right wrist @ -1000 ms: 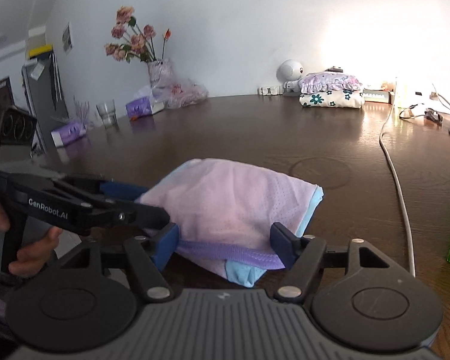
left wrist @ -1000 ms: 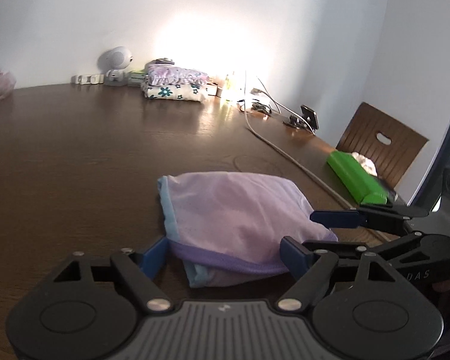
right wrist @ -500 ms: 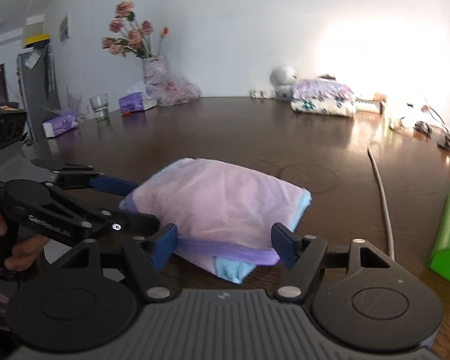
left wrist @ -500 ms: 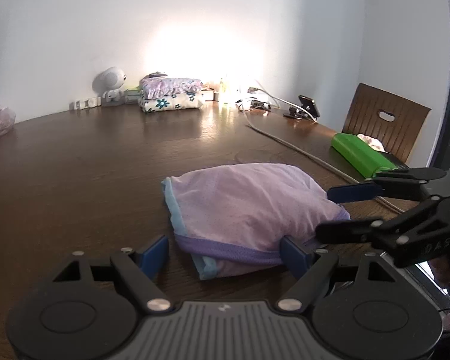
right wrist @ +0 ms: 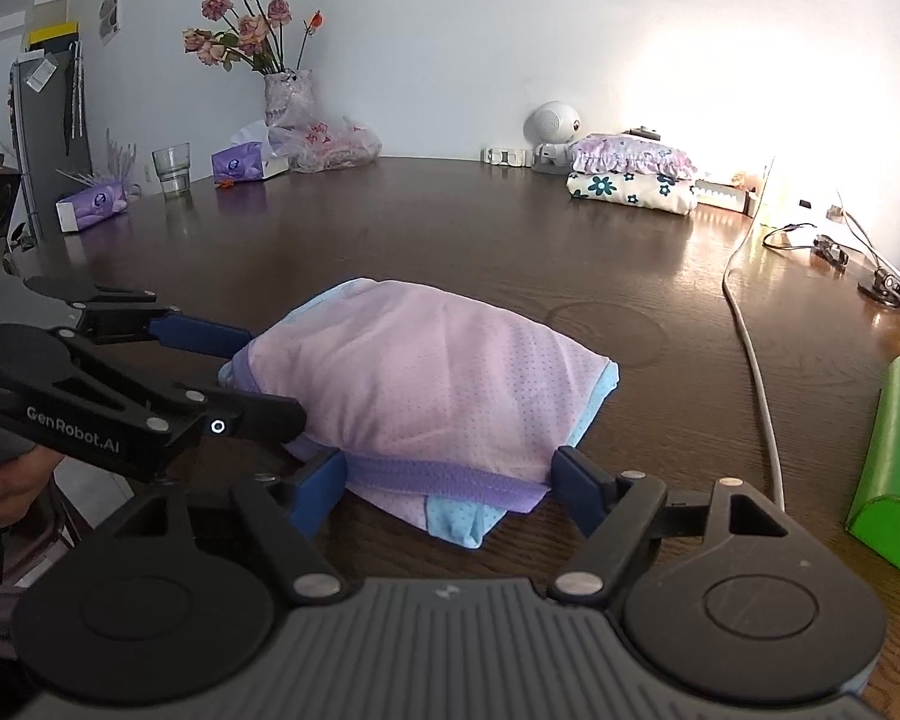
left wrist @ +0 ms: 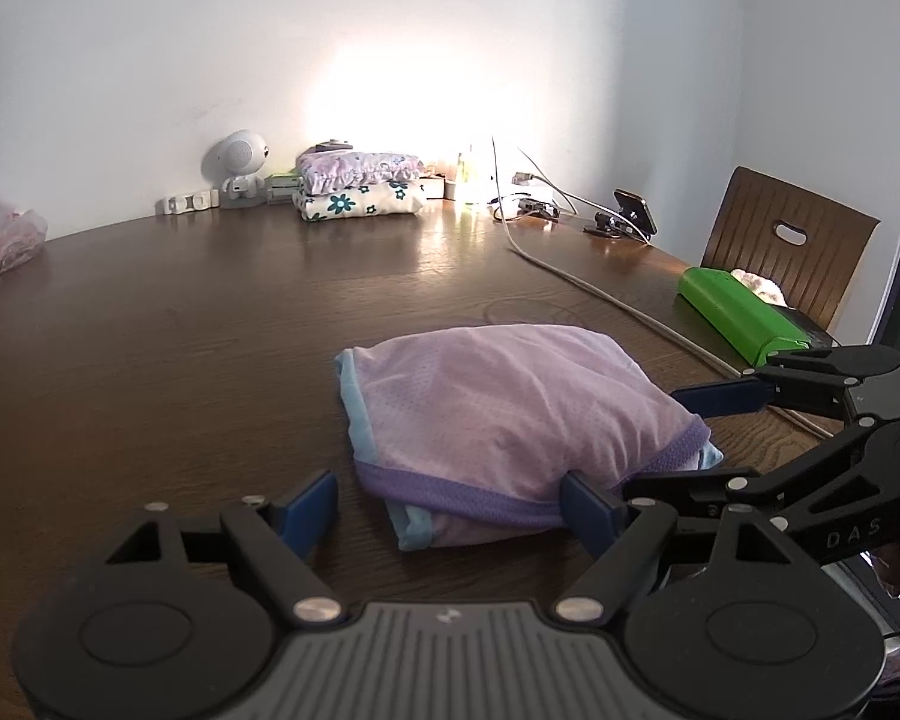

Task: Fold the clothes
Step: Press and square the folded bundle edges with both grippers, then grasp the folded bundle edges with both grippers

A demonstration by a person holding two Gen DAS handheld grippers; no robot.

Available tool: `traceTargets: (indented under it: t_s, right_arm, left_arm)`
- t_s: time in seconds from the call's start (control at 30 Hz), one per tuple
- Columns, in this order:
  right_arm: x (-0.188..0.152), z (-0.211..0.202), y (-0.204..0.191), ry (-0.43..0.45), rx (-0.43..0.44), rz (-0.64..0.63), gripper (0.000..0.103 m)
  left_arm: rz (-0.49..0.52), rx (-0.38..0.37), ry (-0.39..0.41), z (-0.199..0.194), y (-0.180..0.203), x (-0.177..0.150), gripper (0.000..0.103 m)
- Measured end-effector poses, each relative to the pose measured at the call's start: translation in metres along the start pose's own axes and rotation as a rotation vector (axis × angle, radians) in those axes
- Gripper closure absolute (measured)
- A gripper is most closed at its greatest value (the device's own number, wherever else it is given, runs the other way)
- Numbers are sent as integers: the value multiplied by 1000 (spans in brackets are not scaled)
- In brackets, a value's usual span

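Observation:
A folded lilac mesh garment [left wrist: 510, 414] with a purple band and light-blue trim lies on the dark wooden table [left wrist: 150, 330]. My left gripper [left wrist: 450, 507] stands open at its near edge; the right fingertip [left wrist: 588, 510] touches the fabric and the left one is off it. In the right wrist view the garment [right wrist: 438, 384] has its banded edge between the fingers of my right gripper [right wrist: 447, 486], whose jaws are opening and do not press on it. Each gripper shows in the other's view, the right gripper [left wrist: 690, 444] and the left gripper [right wrist: 240, 372], at opposite sides of the garment.
A stack of folded clothes [left wrist: 360, 192] and a round white device [left wrist: 237, 162] stand at the back wall. A cable [left wrist: 600, 294], a green box [left wrist: 738, 312] and a chair [left wrist: 786, 240] are on the right. A flower vase [right wrist: 288, 96], glass [right wrist: 173, 168] and tissue boxes [right wrist: 240, 162] are far left.
The right gripper's jaws have spread a little around the garment's edge. Both views have rolled slightly. The garment has stayed in place on the table.

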State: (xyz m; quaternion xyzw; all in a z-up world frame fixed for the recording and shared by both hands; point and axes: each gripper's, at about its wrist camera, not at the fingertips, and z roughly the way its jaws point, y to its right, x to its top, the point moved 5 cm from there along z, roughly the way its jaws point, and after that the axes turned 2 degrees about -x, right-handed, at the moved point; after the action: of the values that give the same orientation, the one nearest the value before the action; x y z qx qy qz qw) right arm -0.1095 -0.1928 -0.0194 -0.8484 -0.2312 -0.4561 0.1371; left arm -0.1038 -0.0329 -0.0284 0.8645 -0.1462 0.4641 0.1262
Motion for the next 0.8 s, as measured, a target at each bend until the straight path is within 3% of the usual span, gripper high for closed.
traceTargets:
  t_s: [0.23,0.4,0.53,0.8]
  right_arm:
    - [8,14,4,-18,-20,-5,27]
    - [33,48,26,-56,-65,28,29]
    - [58,83,42,-102,-66,36,30]
    - [97,145,70,-144,-46,31,29]
  left_arm:
    - [73,-43,10,11,0,5,33]
    - [99,-22,-20,41,-19,28,35]
    - [56,-21,-80,62,-33,51,48]
    - [-28,-22,-183,112,-78,99,53]
